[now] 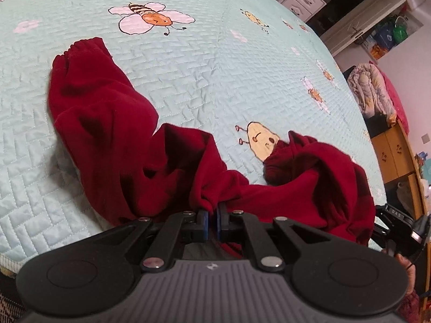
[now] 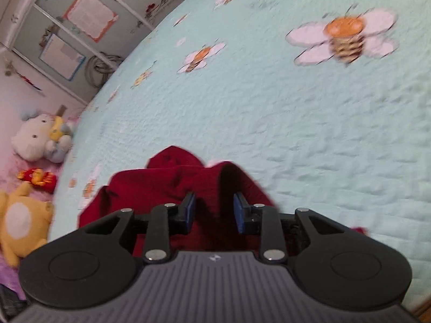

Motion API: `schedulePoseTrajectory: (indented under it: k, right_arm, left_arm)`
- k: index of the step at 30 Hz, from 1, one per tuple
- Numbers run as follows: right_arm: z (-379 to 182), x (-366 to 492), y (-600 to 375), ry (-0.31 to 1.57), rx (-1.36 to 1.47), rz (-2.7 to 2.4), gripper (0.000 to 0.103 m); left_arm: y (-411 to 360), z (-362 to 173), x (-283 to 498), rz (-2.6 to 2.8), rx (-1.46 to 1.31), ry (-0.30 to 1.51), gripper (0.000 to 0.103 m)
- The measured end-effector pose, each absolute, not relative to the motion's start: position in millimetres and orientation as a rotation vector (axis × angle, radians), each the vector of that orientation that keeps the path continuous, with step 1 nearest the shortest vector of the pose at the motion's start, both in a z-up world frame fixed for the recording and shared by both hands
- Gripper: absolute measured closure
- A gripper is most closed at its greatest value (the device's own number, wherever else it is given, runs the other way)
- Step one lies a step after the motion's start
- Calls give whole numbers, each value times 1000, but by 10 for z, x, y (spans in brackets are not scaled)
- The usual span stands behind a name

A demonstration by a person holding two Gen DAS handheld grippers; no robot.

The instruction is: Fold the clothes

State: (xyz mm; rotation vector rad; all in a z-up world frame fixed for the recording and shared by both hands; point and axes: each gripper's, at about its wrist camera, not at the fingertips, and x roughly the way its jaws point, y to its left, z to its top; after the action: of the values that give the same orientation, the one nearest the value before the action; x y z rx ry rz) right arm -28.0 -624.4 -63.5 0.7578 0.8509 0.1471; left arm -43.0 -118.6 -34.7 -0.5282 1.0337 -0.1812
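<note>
A dark red garment (image 1: 107, 123) lies crumpled on the pale green quilted bedspread (image 1: 188, 67), one cuffed leg or sleeve stretching to the upper left. My left gripper (image 1: 212, 210) is shut on a bunched fold of its near edge. The right gripper's black body (image 1: 398, 223) shows at the right, just past the cloth. In the right wrist view, my right gripper (image 2: 214, 204) stands open over another part of the red garment (image 2: 172, 185). The cloth lies between and under the blue pads (image 2: 190, 207), which do not press on it.
The bee-printed bedspread (image 2: 269, 121) spreads wide beyond the garment. White cabinets (image 1: 309, 0), a heap of bedding (image 1: 374, 91) and wooden drawers (image 1: 393, 148) stand past the bed's right edge. Plush toys (image 2: 37, 140) lie on a pink surface left of the bed.
</note>
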Motion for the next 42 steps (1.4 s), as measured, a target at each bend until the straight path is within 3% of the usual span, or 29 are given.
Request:
schedulePoseTrajectory:
  k: [3,4,6,7,15,22,34,42]
  right_arm:
    - [-614,-162,-6182,831,803,232,71]
    - [-607,-122,-6161,824,818,260,76]
    - [-489,-116,-6114,784,776,266,97]
    - [-408,-120,-6120,755,763,261,99]
    - [394,-362,-6368,488,704,202,99]
    - [751,-859,-6840,303,662,-7,99]
    - [423,-1150,-7207,388,692,-145,99]
    - [297,-1309,-7178,428,697,-114,99]
  left_arm:
    - [-1173,-330,-401,-192,-532,1025,99]
    - [-1178,-326,-389,-196,-533,1022,99]
    - [-1164,-312,-377,-203,-543,1016,99]
    - [-1146,-303,-376,-211,-551,1012,99]
    - [-1155,-161,-469,-298,-530,988,99]
    - [-1364,-254,-652,-410,-447,1051,98]
    - [-1303,-371,-806,-463,-405,1108,97]
    - [-1193,-160,-892,-496,-422,1051,95]
